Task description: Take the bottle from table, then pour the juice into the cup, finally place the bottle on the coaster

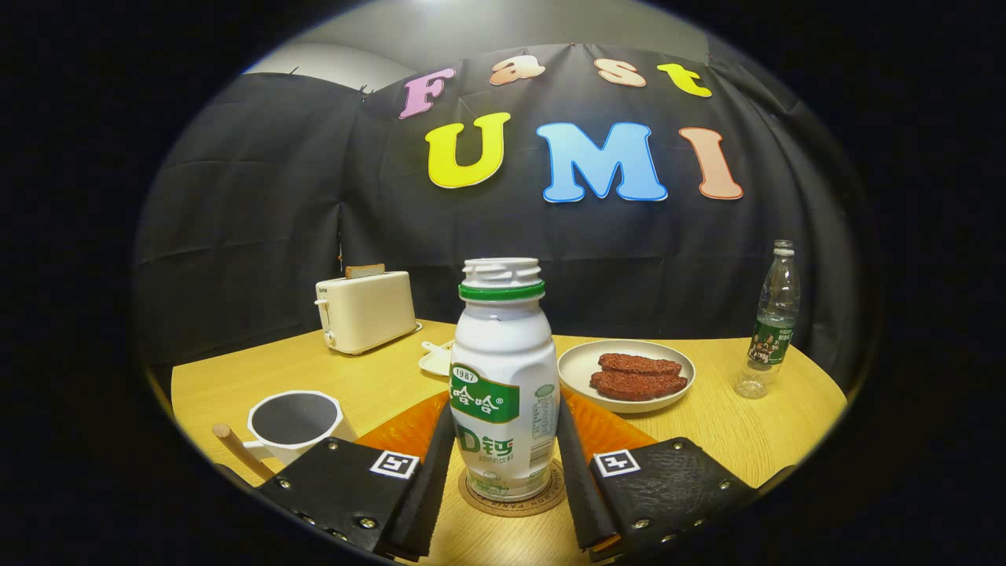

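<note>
White plastic bottle with green neck ring, no cap, stands upright on round brown coaster on wooden table. Gripper fingers flank bottle's lower body, close at both sides; whether they press it, cannot tell. White cup with wooden handle sits beside the fingers. Orange mat behind bottle. Beyond: cream toaster, plate of brown slices, clear bottle.

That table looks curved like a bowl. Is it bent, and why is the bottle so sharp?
Gripper view: the fisheye lens bends the table edge; the bottle between the gripper fingers is crisp and evenly lit, with soft glare on its shoulder.
</note>
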Demonstrator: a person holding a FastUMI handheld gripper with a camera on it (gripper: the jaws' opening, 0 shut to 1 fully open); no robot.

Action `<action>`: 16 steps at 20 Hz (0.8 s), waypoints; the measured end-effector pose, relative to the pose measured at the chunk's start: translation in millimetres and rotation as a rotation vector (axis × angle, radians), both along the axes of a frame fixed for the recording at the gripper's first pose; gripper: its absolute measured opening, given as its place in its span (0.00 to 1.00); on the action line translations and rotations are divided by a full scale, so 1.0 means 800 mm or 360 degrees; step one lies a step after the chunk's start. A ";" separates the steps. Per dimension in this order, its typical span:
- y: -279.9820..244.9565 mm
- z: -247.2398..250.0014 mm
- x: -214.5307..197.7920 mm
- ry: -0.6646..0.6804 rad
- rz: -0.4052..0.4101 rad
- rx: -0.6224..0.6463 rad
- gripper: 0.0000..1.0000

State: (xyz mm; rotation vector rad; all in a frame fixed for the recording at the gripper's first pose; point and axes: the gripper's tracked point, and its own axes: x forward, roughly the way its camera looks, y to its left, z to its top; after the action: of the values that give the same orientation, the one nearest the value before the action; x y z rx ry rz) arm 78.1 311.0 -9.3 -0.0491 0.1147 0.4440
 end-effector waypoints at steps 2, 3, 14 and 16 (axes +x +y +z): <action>0.001 -0.001 0.000 -0.0003 0.0001 0.0001 0.68; 0.000 -0.001 0.001 -0.0003 0.0001 0.0001 0.68; -0.017 0.023 -0.011 -0.0098 -0.0036 0.0025 0.97; -0.019 0.038 -0.019 -0.0137 -0.0031 0.0026 0.98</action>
State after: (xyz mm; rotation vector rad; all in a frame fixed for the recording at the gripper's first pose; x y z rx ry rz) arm 62.8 295.8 21.4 -0.0511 0.0269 0.4229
